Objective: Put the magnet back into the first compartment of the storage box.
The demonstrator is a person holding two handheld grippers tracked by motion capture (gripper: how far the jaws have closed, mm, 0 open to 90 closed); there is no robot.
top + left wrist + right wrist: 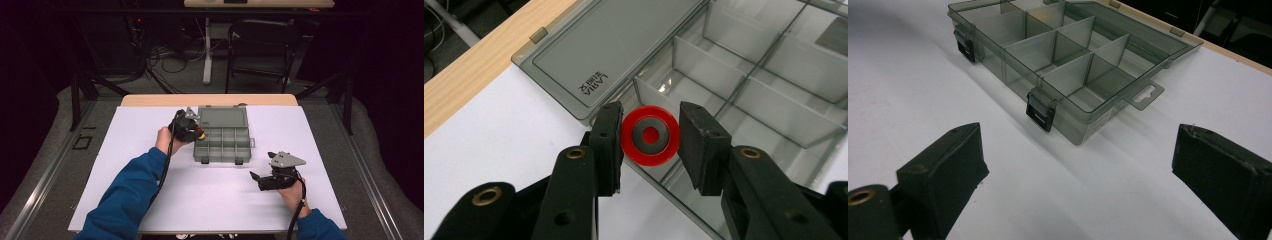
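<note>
A smoky grey compartment box (220,159) lies open at mid-table, its lid (599,55) flat behind it. My left gripper (650,150) is shut on a small red disc (650,135) with a grey ring on its face. It holds the disc just above the box's near left corner compartment. In the high view that left gripper (196,131) sits at the box's left edge, and the disc (201,134) shows at its tips. My right gripper (256,178) rests low on the table to the right of the box, jaws open with nothing between them. The right gripper (1078,150) faces the box's latched front wall (1083,122).
The box's dividers (1073,67) form several compartments, and the ones I can see hold nothing. Two black latches (1041,112) hang on its front. A white mat (150,200) covers the table, with a wooden edge (150,100) at the back. A chair (260,45) stands beyond.
</note>
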